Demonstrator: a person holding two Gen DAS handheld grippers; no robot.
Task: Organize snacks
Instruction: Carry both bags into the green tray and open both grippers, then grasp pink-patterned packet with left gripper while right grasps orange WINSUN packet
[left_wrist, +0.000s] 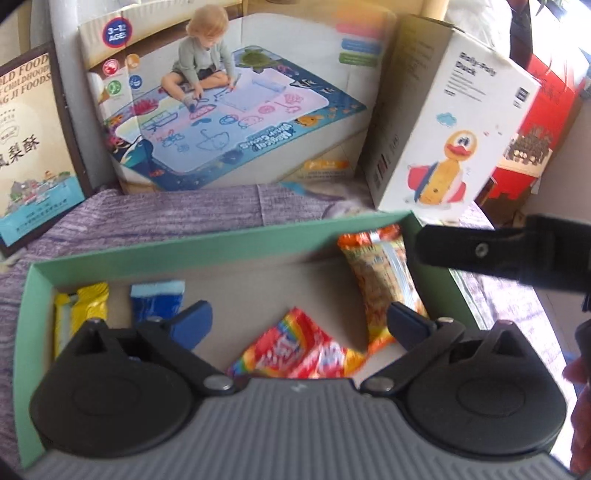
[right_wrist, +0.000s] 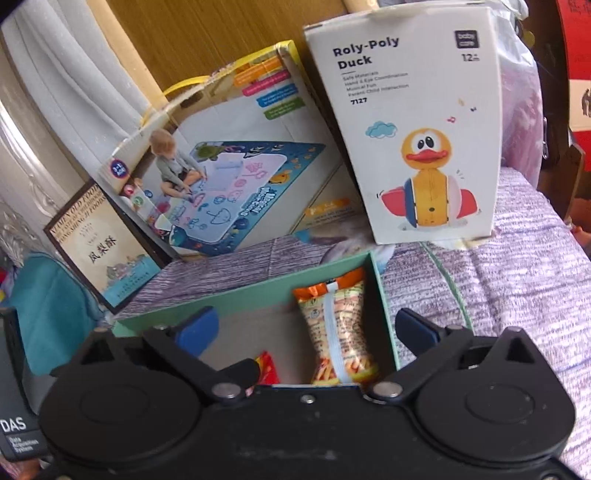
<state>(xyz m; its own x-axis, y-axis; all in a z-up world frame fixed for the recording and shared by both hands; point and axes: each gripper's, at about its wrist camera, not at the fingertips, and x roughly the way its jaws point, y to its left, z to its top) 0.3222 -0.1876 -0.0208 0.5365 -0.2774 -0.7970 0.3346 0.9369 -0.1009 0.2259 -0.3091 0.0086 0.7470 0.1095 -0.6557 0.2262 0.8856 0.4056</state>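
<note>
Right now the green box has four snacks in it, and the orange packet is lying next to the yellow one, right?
Not quite. The green box does hold four snacks, but the orange packet lies at the opposite end from the yellow one. The blue packet is the yellow one's neighbour. The left wrist view shows it.

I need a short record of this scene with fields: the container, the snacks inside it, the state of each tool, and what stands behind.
container: green box, open, on a purple cloth
snacks inside: yellow packet, blue packet, rainbow packet, orange packet
left tool: open, holds nothing
right tool: open, holds nothing
behind: drawing mat box, duck toy box
</note>
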